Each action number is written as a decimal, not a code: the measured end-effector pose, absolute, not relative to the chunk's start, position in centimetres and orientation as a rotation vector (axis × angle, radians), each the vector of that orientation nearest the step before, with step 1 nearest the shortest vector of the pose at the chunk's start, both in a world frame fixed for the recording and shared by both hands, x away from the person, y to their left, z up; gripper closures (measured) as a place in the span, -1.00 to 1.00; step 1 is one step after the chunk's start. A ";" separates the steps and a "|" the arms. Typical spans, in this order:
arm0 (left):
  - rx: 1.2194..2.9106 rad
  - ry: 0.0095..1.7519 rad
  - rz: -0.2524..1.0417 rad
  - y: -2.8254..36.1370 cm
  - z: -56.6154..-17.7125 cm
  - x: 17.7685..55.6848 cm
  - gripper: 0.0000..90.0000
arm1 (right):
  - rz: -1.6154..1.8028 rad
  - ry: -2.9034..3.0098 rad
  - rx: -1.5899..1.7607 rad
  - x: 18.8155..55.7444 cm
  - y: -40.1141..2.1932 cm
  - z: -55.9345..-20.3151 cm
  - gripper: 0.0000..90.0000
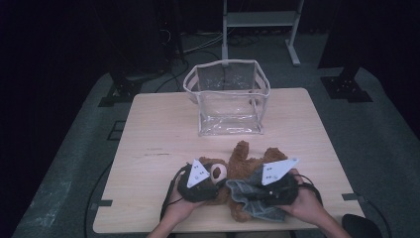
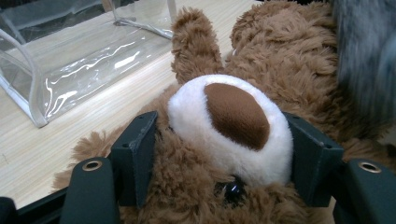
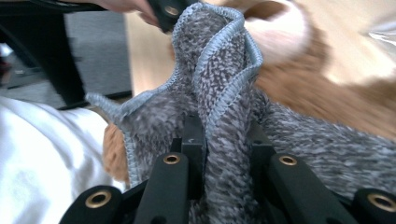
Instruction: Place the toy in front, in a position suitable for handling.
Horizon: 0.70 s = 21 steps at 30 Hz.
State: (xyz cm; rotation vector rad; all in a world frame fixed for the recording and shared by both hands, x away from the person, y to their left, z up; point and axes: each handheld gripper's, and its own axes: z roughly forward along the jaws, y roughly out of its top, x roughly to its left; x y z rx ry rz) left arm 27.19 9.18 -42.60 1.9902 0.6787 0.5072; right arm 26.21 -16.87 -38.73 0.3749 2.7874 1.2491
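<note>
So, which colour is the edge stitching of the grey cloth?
Light blue, around the grey cloth; the right gripper view shows it best.

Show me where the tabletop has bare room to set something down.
Bare wood lies left of the clear bag, right of it, and along the table's left side. A narrow strip separates the bag from the teddy bear. The near middle is crowded: bear, grey cloth, both claws.

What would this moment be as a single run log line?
left gripper: shut on teddy bear muzzle | right gripper: shut on grey cloth | clear bag: behind, upright
</note>
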 end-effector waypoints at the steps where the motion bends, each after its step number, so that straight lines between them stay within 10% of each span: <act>1: 1.983 0.680 0.503 9.2 -42.7 27.2 -0.28 | 1.223 2.802 0.348 26.2 -16.2 -39.1 0.67; 21: 1.987 0.595 0.538 9.5 -43.2 27.0 -0.32 | 1.349 2.546 0.574 27.5 -21.0 -37.9 0.66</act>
